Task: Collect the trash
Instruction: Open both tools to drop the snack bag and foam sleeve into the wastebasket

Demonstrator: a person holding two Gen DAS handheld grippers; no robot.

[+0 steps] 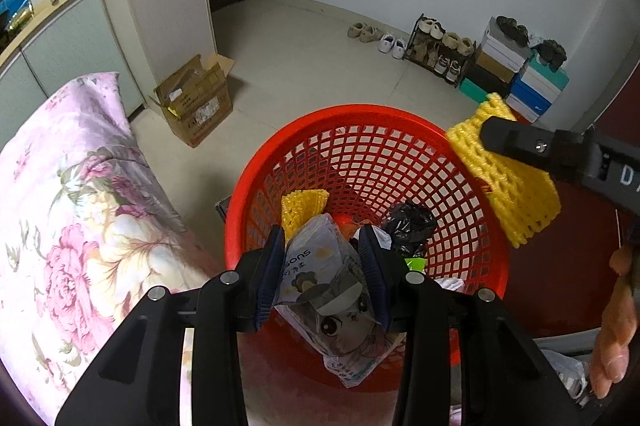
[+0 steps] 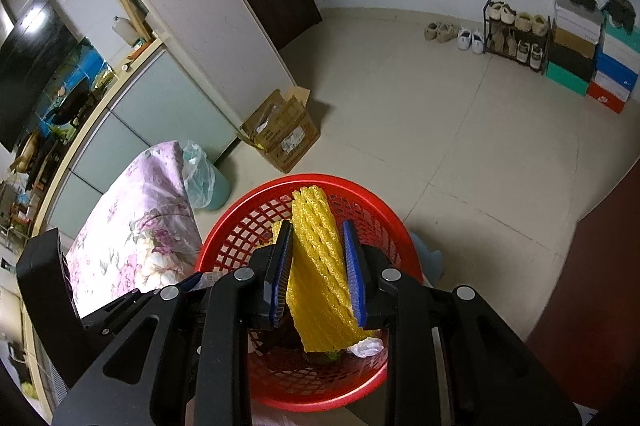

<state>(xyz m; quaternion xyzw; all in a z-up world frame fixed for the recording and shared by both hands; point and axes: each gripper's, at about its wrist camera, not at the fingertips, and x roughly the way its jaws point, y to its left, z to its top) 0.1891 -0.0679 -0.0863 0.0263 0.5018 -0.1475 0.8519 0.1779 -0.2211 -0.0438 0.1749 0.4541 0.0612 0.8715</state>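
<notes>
A red mesh basket [image 1: 384, 122] stands on the floor below both grippers; it also shows in the right wrist view [image 2: 320, 402]. My left gripper [image 1: 322, 238] is shut on a grey cartoon-print wrapper [image 1: 332, 290] and holds it over the basket's mouth. My right gripper [image 2: 318, 226] is shut on a yellow foam fruit net [image 2: 320, 266] above the basket; in the left wrist view this net [image 1: 516, 194] hangs over the basket's right rim. Inside the basket lie another yellow foam net [image 1: 300, 210] and a black plastic bag [image 1: 408, 222].
A bed with a pink floral quilt [image 1: 72, 226] is to the left. An open cardboard box [image 1: 196, 102] stands by the wall. A shoe rack [image 1: 436, 50] and stacked shoe boxes [image 1: 524, 78] are at the far wall. A bin with a plastic liner [image 2: 204, 178] stands beside the bed.
</notes>
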